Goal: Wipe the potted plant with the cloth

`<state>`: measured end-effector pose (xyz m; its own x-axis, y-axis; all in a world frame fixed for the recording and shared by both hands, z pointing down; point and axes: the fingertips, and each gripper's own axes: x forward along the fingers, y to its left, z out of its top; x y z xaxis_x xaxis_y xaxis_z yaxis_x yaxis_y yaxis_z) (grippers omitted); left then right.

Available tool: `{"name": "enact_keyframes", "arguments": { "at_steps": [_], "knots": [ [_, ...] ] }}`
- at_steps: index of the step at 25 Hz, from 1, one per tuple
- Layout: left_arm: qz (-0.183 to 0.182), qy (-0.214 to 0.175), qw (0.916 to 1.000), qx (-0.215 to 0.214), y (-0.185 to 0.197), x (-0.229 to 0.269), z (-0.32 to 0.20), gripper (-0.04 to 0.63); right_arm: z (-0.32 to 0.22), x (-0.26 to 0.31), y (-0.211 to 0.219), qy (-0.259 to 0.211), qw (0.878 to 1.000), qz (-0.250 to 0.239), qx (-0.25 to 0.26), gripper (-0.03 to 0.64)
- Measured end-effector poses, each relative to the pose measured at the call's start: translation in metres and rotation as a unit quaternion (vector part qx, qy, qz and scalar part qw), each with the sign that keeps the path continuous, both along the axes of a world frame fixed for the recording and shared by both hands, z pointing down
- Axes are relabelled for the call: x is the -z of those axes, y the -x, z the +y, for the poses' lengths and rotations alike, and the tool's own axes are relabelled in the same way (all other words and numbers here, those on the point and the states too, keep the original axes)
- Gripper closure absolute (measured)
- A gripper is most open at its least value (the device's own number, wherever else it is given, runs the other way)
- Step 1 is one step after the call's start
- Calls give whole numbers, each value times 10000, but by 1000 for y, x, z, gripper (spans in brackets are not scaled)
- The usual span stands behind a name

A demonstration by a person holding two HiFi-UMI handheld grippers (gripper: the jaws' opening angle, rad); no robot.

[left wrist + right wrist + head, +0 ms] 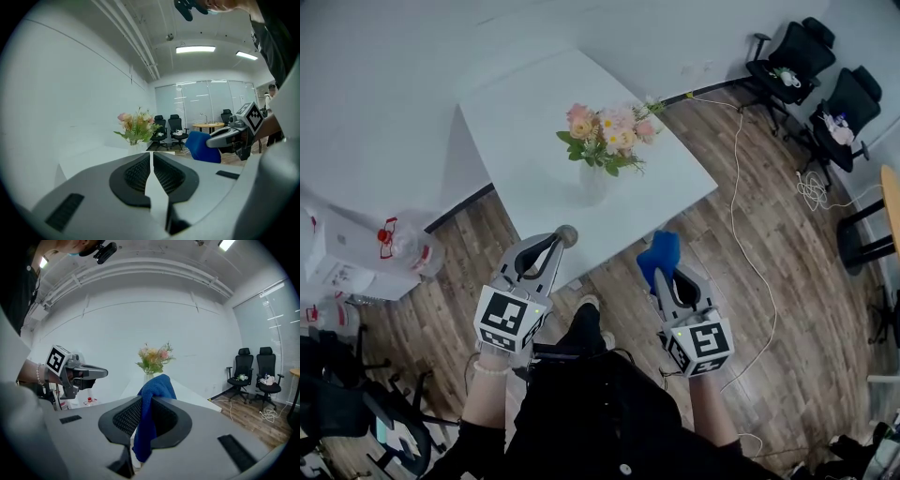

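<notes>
The grey fingers (133,174) of the left gripper (151,158) are pressed together with nothing between them. The fingers (123,419) of the right gripper (147,404) are clamped on a crumpled blue cloth (151,399), which is held upright between the black pads with its long axis vertical, bunched above the tips and hanging below them. The potted plant (604,141), a bunch of pink and cream flowers with green leaves in a pale vase, is stood upright near the middle of the white rectangular counter (520,112), ahead of both grippers and touched by neither, and the cloth is seen well short of it at the counter's near edge.
</notes>
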<state>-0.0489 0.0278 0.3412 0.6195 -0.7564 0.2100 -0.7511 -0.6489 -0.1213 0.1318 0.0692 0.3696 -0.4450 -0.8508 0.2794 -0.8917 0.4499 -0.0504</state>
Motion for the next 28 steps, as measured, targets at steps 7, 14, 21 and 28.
{"name": "enact_keyframes", "arguments": {
  "at_steps": [7,14,21,28],
  "knots": [
    [-162,-99,9994,-282,-8,-7,-40,578,-28,-6,-12,59,9999,88,-78,545],
    [-238,97,9977,-630,-19,-18,-87,457,-67,1,-19,-2,9996,276,-26,545],
    [-380,302,9939,-990,-25,-34,-134,391,-98,-6,-26,141,9995,268,-59,545],
    [-454,405,9906,-1227,-28,-45,-174,371,-114,-18,-31,334,9989,299,-125,545]
  ]
}}
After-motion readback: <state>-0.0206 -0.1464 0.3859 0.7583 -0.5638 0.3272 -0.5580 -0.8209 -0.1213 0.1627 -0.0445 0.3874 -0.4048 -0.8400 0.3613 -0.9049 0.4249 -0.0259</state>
